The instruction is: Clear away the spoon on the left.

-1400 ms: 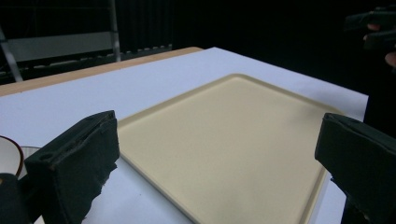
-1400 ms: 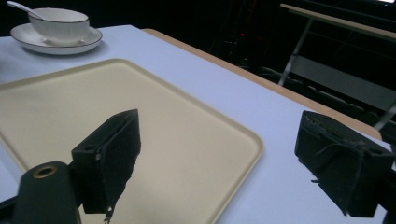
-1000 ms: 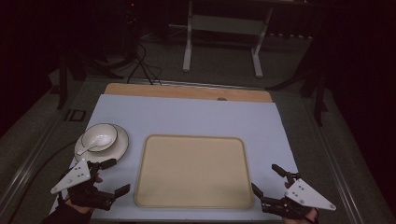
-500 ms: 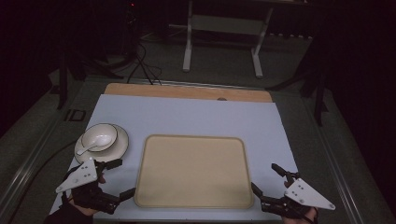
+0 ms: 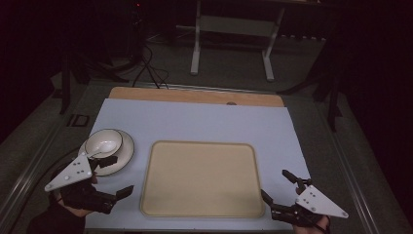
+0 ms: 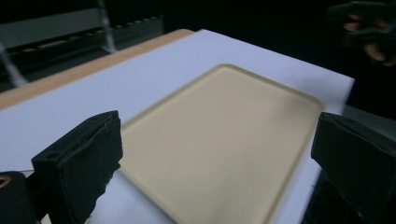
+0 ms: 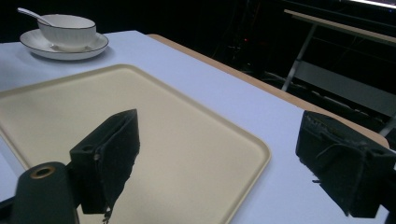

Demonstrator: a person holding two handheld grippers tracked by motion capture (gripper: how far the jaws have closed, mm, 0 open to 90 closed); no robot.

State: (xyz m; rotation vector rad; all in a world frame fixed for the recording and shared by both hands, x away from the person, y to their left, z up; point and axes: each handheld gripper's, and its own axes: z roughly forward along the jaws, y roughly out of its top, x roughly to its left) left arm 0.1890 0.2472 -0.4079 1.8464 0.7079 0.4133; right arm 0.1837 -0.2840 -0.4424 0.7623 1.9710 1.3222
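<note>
Because the flat beige plastic tray (image 5: 202, 179) lay bare mid-worktop, both grippers waited at its near corners, jaws released: left gripper (image 5: 113, 176) beside the white bowl (image 5: 103, 142) and saucer (image 5: 125, 151), right gripper (image 5: 276, 186) opposite.

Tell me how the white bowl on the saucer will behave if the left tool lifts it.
The bowl looks glazed, so it is probably stiff, slippery and breakable. It sits loose on the saucer, so a push may slide it. The spoon leans in it with its handle over the rim and could likely tip out if the bowl tilts.
</note>
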